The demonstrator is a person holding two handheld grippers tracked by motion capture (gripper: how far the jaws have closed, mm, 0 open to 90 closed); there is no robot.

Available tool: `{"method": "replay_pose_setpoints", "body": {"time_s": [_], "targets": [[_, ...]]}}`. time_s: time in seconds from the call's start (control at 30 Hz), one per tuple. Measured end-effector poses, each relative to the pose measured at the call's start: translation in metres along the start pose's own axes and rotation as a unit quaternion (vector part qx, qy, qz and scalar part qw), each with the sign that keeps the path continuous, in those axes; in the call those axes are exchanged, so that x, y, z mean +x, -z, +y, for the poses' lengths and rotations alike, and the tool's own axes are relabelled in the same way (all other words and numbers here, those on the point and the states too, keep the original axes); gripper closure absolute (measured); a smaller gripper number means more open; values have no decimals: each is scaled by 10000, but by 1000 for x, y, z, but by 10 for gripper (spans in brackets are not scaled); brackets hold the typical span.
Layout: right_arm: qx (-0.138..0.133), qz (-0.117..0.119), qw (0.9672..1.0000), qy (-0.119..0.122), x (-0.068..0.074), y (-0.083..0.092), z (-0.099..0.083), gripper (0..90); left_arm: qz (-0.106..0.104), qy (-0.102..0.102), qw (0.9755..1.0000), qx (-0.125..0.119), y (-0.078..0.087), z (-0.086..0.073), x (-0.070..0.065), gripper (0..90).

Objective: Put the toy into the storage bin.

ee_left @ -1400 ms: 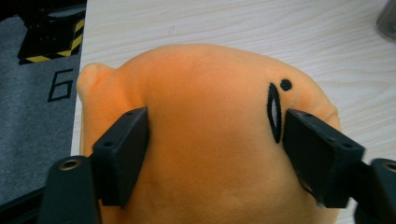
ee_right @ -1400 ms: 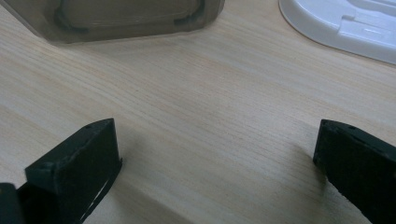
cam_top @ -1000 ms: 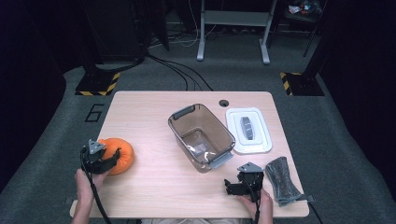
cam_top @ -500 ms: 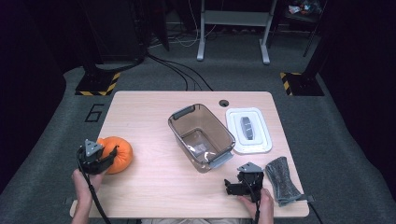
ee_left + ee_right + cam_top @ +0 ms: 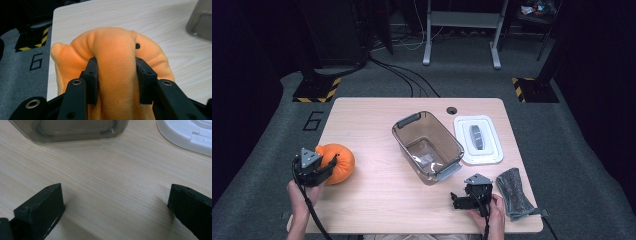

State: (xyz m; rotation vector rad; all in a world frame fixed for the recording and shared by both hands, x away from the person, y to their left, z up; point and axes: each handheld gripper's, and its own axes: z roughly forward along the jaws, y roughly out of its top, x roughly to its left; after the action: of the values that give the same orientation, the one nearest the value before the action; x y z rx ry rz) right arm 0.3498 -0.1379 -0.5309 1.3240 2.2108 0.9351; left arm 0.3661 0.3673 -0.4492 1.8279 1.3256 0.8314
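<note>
An orange plush toy (image 5: 339, 161) lies near the table's left edge. My left gripper (image 5: 326, 168) is shut on it. In the left gripper view both pads (image 5: 92, 75) press into a squeezed fold of the orange plush toy (image 5: 115, 47) held in my left gripper (image 5: 116, 62). The jaws have just been closing on the toy. My right gripper (image 5: 458, 201) rests low at the front right of the table. In the right gripper view it (image 5: 115, 189) stands wide open over bare wood with nothing between the jaws.
A smoky clear plastic bin (image 5: 409, 121) sits mid-table, its near wall (image 5: 75, 132) just beyond the right jaws. A white lid (image 5: 478, 140) (image 5: 190, 135) lies to the bin's right. A grey folded cloth (image 5: 513, 192) lies at the front right corner.
The left gripper and the plush have shifted very slightly to the left, with the jaws tighter on the toy. The right hand has kept still.
</note>
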Motion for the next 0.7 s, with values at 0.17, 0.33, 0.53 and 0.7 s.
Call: {"method": "replay_pose_setpoints", "body": {"time_s": [0.17,0.33,0.53,0.7], "targets": [[4,5,10000,-2,0,0,0,0,-102,-62,9998,-129,5,10,-5,605],[0,17,10000,1,0,0,0,0,-235,-162,9993,-222,8,19,-7,604],[6,20,10000,5,-1,0,0,0,-344,-238,9987,-290,8,29,-10,602],[24,-108,9998,-135,-3,2,-2,0,-465,-313,9978,-356,7,38,-12,600]]}}
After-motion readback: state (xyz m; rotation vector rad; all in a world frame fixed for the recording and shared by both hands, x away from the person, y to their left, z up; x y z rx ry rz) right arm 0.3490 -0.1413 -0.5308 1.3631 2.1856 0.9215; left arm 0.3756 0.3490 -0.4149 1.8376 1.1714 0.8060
